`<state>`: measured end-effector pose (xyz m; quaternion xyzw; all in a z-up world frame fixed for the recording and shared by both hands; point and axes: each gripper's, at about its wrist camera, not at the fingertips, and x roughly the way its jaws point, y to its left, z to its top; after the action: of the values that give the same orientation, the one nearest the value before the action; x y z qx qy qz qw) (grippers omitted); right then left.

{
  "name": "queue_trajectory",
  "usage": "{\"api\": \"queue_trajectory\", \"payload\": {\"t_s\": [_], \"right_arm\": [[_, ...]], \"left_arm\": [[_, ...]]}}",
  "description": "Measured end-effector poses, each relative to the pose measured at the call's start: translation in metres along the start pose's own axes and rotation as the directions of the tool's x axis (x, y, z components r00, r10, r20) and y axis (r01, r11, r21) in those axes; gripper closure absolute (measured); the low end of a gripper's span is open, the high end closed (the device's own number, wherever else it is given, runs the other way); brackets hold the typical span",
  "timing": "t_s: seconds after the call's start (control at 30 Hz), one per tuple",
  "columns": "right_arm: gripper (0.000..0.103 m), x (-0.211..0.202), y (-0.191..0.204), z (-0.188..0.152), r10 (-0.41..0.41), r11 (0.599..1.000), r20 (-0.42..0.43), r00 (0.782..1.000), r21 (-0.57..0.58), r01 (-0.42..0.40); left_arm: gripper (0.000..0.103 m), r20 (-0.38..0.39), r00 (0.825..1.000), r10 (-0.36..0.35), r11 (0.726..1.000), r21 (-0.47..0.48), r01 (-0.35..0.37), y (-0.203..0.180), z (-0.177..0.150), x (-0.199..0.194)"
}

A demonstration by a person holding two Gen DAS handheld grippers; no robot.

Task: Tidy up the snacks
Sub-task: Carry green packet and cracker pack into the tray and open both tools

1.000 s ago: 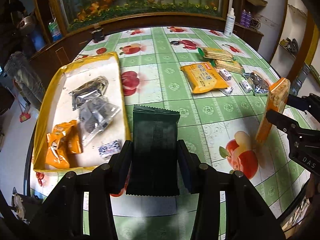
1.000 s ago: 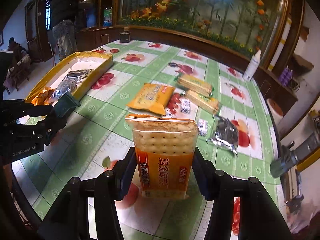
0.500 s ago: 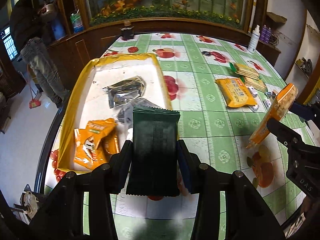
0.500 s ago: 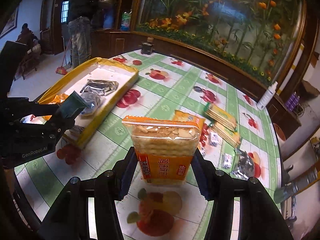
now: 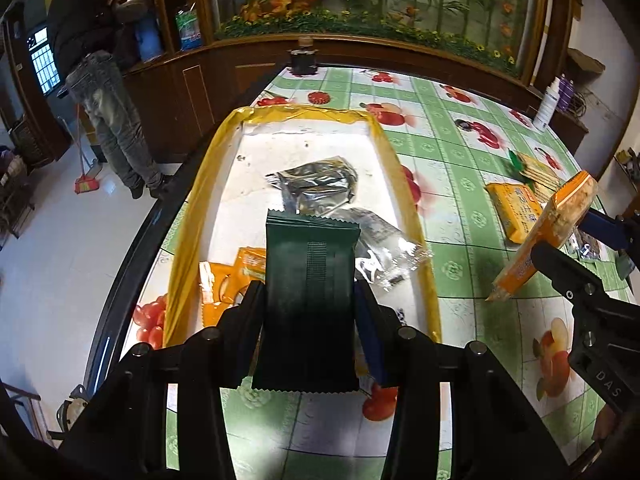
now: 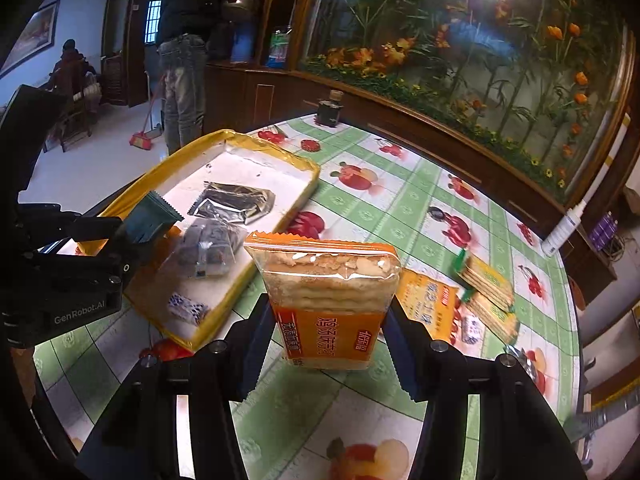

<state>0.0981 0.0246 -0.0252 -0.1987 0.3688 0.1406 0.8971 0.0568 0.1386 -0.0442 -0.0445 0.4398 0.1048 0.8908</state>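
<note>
Dark green snack pack [image 5: 310, 300] sits clamped in left gripper [image 5: 308, 312], held above near end of yellow-rimmed tray [image 5: 404, 200]. Orange cracker pack [image 6: 326, 300] is clamped in right gripper [image 6: 328, 320], over the table [image 6: 400, 216] w/ tray at 10 o'clock. Tray already holds approx. 5 packs; more lie on table at 2 o'clock. Risk: 2 grippers converge on tray and collide, or a release near the rim drops a pack outside.

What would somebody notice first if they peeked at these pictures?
Probably the two snacks held up in the air: a dark green packet pinched in the left gripper above the yellow tray, and an orange cracker pack in the right gripper over the fruit-patterned tablecloth.
</note>
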Motion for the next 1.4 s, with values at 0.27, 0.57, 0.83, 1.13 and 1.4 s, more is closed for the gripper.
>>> {"api": "queue_trajectory", "payload": {"t_s": [0.27, 0.57, 0.83, 1.13, 1.4], "right_arm": [[0.048, 0.042, 0.004, 0.041, 0.165, 0.982, 0.009, 0.986, 0.093, -0.165], [0.048, 0.131, 0.008, 0.114, 0.282, 0.940, -0.006, 0.959, 0.201, -0.275], [0.048, 0.189, 0.024, 0.136, 0.338, 0.924, -0.064, 0.939, 0.212, -0.318], [0.041, 0.211, 0.025, 0.126, 0.353, 0.915, -0.105, 0.930, 0.245, -0.320], [0.026, 0.161, -0.004, 0.105, 0.340, 0.906, -0.034, 0.940, 0.282, -0.317]], "left_arm": [[0.060, -0.037, 0.999, 0.038, 0.996, -0.082, -0.041, 0.026, 0.026, 0.030], [0.060, -0.099, 0.990, 0.097, 0.988, -0.106, -0.108, 0.051, 0.063, 0.077], [0.060, -0.153, 0.983, 0.102, 0.989, -0.093, -0.118, 0.055, 0.060, 0.096], [0.053, -0.173, 0.978, 0.117, 0.986, -0.096, -0.135, 0.052, 0.057, 0.096], [0.041, -0.078, 0.989, 0.123, 0.983, -0.130, -0.133, 0.045, 0.053, 0.060]]}}
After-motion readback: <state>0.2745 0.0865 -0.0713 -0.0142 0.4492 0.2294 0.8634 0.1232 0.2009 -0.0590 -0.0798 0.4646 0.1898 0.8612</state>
